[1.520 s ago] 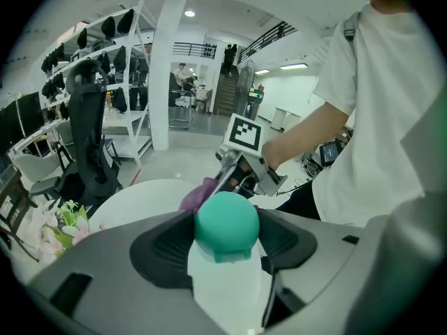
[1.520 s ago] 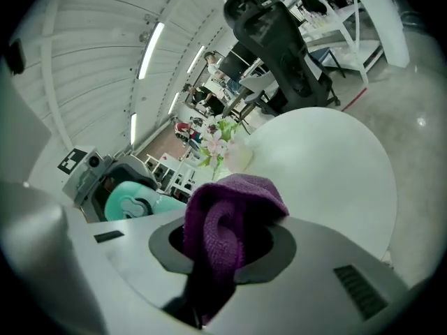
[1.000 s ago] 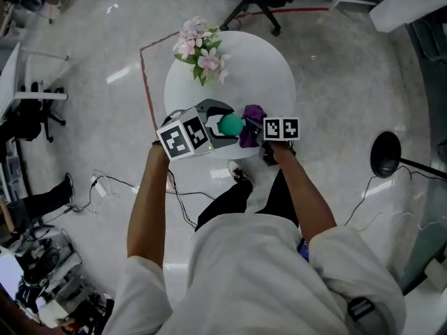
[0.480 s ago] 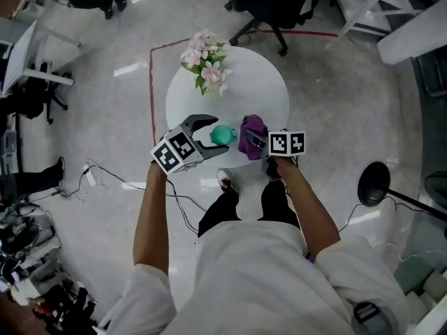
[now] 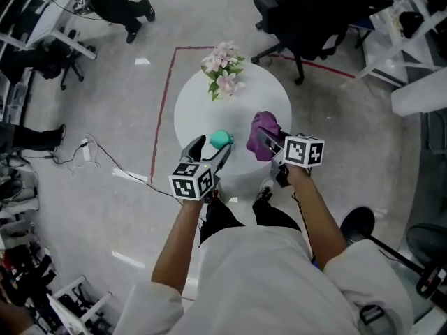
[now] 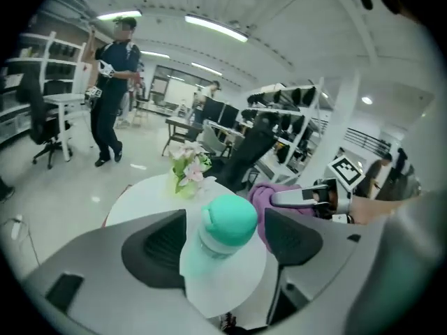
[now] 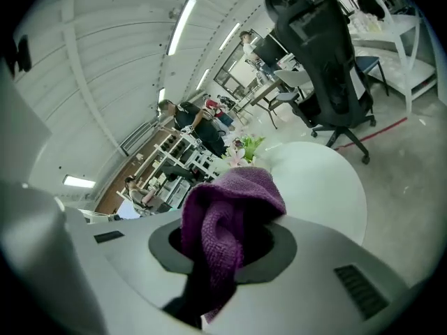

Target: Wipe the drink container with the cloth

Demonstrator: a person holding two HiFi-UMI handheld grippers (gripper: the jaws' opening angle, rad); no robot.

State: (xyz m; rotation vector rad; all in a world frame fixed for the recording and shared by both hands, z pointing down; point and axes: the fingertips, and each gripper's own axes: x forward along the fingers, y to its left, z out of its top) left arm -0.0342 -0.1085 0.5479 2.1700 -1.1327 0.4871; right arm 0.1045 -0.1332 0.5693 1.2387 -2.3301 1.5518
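A drink bottle with a teal cap stands upright near the front edge of the round white table. My left gripper reaches it from the near side. In the left gripper view the bottle sits between the jaws, and a gap shows on both sides between it and the pads. My right gripper hovers just right of the bottle, shut on a bunched purple cloth. In the right gripper view the cloth bulges out of the closed jaws.
A bunch of pink and white flowers stands at the table's far edge. Black office chairs are beyond the table. Red tape and cables mark the floor at left. A person stands further off.
The left jaws have spread apart and let go of the bottle, which now stands on the table. The left gripper has drawn back toward me. The right gripper keeps the cloth.
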